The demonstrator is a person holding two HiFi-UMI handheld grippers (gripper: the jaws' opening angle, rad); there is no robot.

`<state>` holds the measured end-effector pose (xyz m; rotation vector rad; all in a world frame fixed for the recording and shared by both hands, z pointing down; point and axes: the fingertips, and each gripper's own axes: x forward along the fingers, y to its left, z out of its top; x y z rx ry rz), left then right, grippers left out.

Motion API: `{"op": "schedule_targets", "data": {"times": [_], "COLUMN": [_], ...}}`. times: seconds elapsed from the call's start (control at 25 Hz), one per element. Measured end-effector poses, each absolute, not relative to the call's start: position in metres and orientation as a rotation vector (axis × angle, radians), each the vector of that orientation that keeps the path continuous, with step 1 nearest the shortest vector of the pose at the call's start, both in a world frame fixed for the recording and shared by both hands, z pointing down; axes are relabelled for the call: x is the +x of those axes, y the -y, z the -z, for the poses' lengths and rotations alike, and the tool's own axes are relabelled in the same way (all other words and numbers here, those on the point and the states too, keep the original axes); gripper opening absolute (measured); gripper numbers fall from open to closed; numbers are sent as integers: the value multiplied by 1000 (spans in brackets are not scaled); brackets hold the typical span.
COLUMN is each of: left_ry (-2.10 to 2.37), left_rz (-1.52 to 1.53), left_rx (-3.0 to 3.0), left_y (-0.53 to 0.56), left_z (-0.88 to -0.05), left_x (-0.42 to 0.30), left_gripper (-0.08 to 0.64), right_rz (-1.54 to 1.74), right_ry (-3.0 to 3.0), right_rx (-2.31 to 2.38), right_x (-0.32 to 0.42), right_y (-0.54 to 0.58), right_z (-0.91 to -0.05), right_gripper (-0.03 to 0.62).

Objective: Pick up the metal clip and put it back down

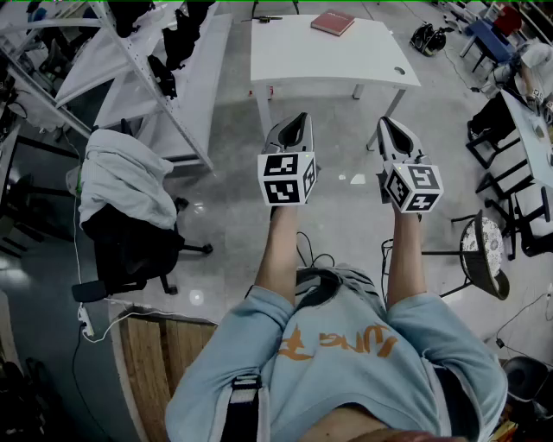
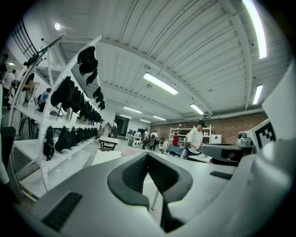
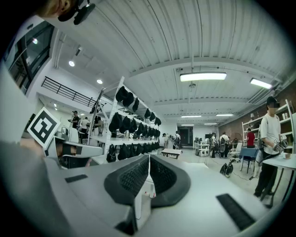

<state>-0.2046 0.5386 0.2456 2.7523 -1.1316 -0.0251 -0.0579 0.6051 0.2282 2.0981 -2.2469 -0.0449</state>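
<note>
I see no metal clip in any view. A person holds both grippers out level, side by side, above the grey floor. In the head view my left gripper [image 1: 299, 119] and my right gripper [image 1: 385, 123] point toward a white table [image 1: 363, 60] with a red book [image 1: 333, 22] on it. In the left gripper view the left gripper [image 2: 148, 155] has its jaw tips together and nothing between them. The right gripper [image 3: 149, 156] is shut and empty in its own view too.
An office chair draped with white cloth [image 1: 125, 186] stands at the left, beside a slanted white rack [image 1: 164, 95] hung with black items. A round stool [image 1: 486, 250] and dark desks are at the right. People work at the far benches [image 2: 196, 139].
</note>
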Motion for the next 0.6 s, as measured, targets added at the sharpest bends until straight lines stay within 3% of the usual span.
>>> {"op": "schedule_targets", "data": {"times": [0.6], "left_ry": [1198], "left_rz": [-9], "left_rx": [2725], "left_y": [-530], "left_z": [-256], "left_x": [-245], "left_gripper": [21], "right_rz": [-24], "right_ry": [2295], "right_rx": [2099], "right_x": [-86], "right_y": [-586], "right_z": [-243], "right_gripper": [29]}}
